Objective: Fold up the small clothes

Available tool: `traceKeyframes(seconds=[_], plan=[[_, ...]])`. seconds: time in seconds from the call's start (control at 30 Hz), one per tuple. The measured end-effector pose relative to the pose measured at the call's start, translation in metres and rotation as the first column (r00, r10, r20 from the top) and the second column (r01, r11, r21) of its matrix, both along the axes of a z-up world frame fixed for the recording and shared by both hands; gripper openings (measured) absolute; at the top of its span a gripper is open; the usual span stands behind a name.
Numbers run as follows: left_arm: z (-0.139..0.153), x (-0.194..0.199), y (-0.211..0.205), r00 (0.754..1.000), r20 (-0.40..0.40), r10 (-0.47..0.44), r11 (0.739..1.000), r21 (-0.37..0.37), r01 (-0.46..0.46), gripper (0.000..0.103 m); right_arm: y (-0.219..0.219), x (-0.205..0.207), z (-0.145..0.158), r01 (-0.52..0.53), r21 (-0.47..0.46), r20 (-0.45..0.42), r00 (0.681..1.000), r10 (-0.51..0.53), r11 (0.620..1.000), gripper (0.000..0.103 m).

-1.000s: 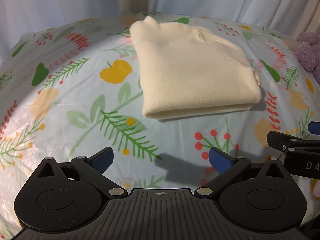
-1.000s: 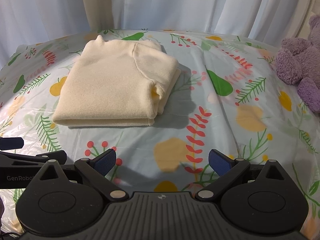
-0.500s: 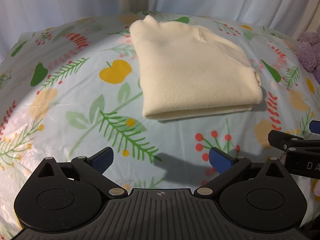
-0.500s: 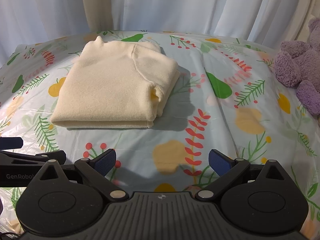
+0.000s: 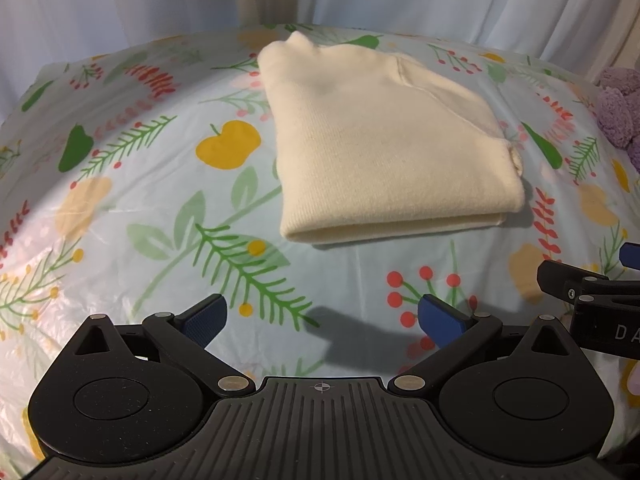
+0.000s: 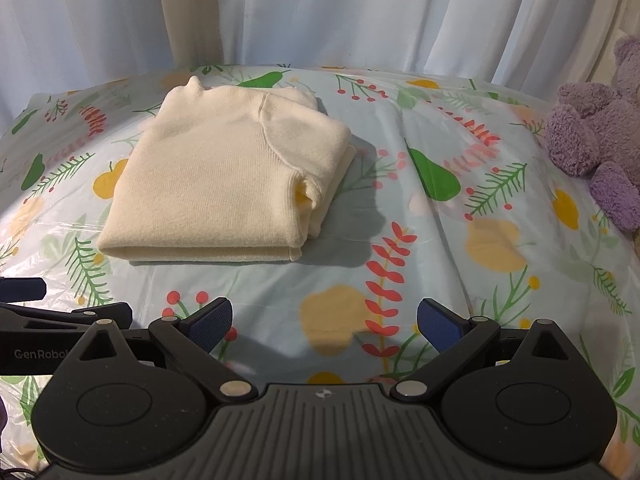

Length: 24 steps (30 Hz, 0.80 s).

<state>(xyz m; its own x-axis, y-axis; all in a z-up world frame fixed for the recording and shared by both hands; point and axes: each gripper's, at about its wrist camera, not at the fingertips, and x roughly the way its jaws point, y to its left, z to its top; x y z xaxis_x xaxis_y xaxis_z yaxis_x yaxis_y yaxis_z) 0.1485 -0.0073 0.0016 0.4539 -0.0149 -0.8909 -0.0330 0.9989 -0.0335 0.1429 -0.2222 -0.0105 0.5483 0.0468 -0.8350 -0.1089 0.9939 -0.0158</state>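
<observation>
the sweater (image 5: 384,148) is lying folded on the bench (image 5: 120,200) at twelve o'clock, barely shifting since a second ago (fold looks finished); left gripper (image 5: 320,316) and right gripper (image 6: 324,318) fingers are gaping wide, holding nothing.

Purple plush toy (image 6: 596,140) cut by right edge in my right view; only sliver (image 5: 620,108) shows in left view. Right gripper (image 5: 592,292) half out of frame in my left view, its label cropped to "DA". Left gripper (image 6: 48,320) cut at left edge. Sweater (image 6: 224,176) inner layers hidden under top fold. Curtain (image 6: 320,12) top cropped.
</observation>
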Motion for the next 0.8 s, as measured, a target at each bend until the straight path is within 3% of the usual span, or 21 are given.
traceKeyframes(seconds=[0.57,0.8], plan=[[0.0031,0.0012,-0.0076,1.0,0.017,-0.018,1.0,0.007,0.018,0.103,-0.0005,0.0003,0.0015,-0.004,-0.004,0.008,1.0,0.004,1.0,0.099],[0.0083,-0.0039,-0.0099,0.996,0.069,-0.049,0.999,0.01,0.049,0.103,-0.0047,0.0025,0.0036,0.006,-0.003,0.011,1.0,-0.006,1.0,0.099]])
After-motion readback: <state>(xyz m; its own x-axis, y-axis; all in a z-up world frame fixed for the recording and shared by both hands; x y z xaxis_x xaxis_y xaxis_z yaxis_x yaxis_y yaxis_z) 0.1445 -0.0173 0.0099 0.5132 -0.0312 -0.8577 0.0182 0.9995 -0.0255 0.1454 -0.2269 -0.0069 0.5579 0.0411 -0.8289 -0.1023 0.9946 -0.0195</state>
